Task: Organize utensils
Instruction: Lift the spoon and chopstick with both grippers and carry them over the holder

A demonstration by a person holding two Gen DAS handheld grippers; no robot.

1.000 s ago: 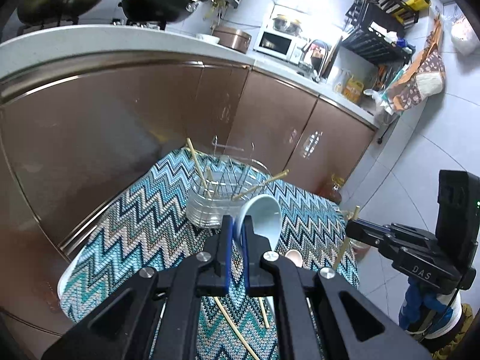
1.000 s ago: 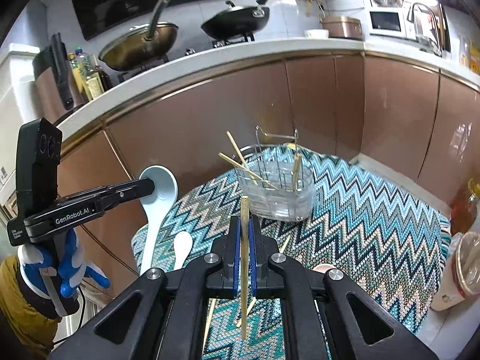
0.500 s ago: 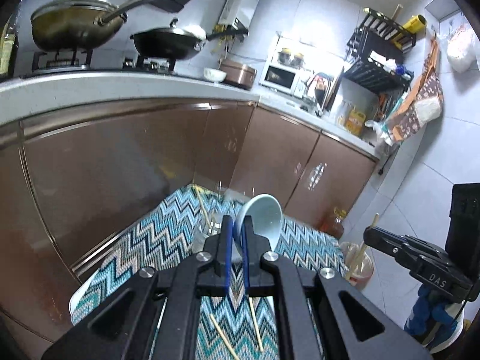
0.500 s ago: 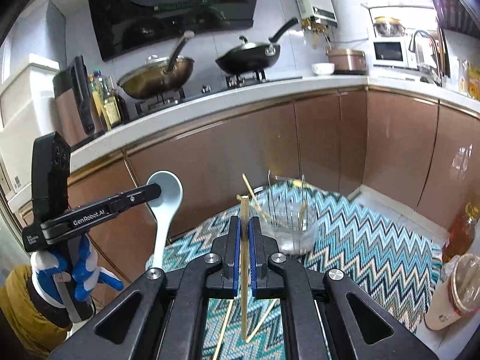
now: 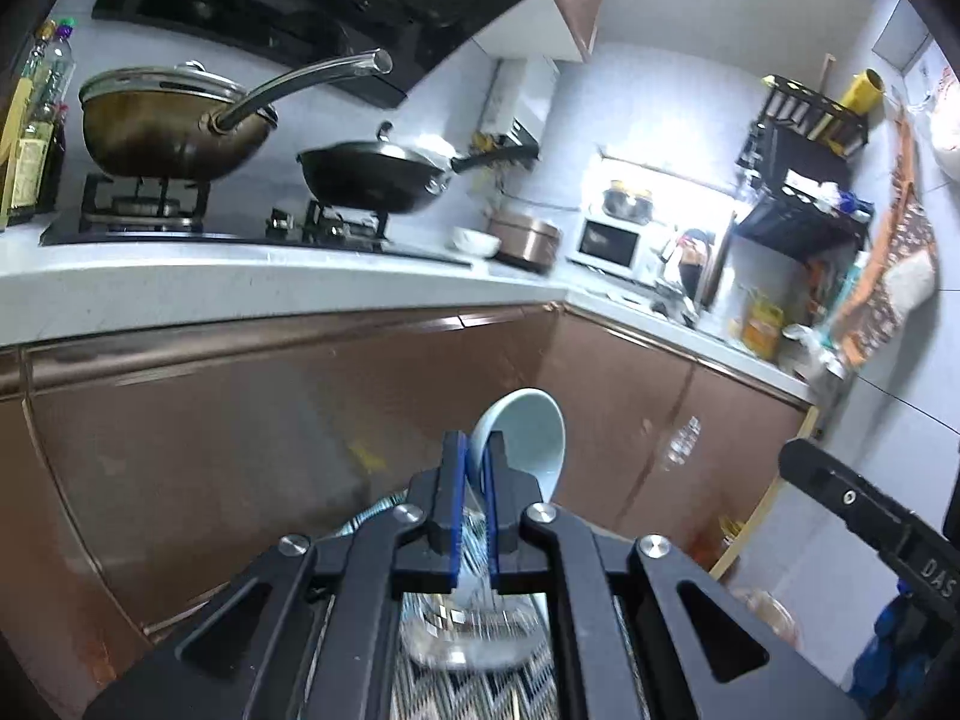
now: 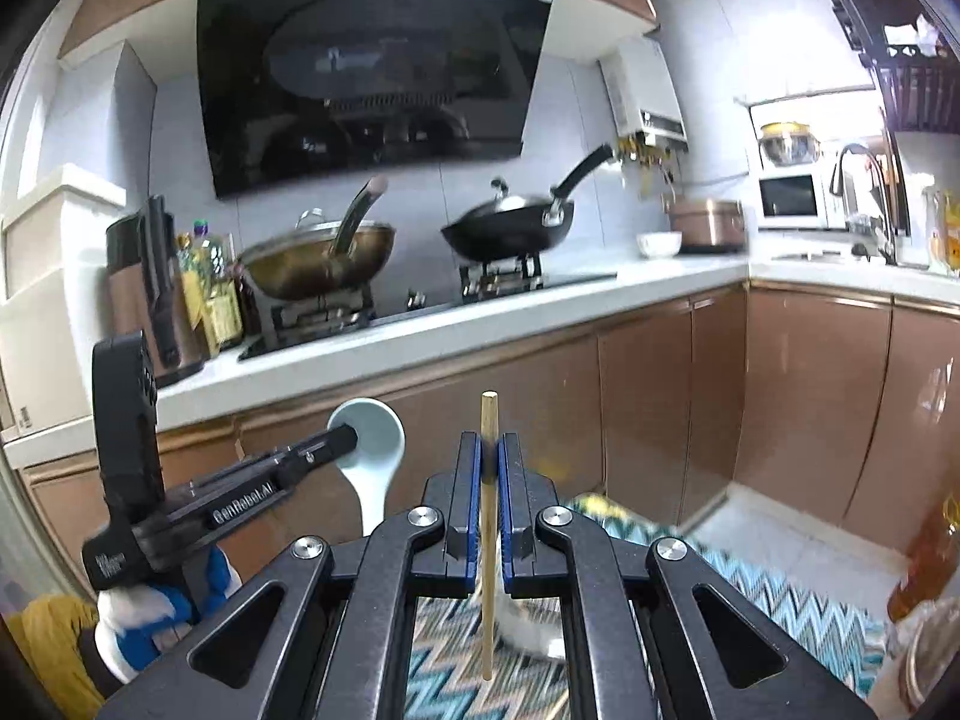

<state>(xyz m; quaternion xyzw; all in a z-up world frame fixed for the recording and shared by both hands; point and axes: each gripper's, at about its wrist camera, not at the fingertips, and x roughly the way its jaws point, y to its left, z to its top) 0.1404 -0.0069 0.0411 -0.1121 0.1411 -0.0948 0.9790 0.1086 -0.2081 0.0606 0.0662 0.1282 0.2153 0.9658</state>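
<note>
**Two tongs, one utensil each**

Two tongs are up in front of the brown cabinets, each clamped on a single item. Left tongs (image 5: 474,468) pinch one pale blue spoon (image 5: 528,438), its bowl sticking up at 1 o'clock past the blue pads. Right tongs (image 6: 489,462) are closed on one chopstick (image 6: 488,534), held upright, its top above the pads and its lower end hanging over the zigzag cloth (image 6: 762,588). From the right wrist view, the left tongs (image 6: 345,438) and spoon (image 6: 375,450) sit at 9 o'clock of the chopstick. One clear holder (image 5: 468,636) stands on the cloth below the left tongs; blur hides its contents. On the stove behind stand two pans: a bronze one (image 6: 318,258) and a black wok (image 6: 510,231).
</note>
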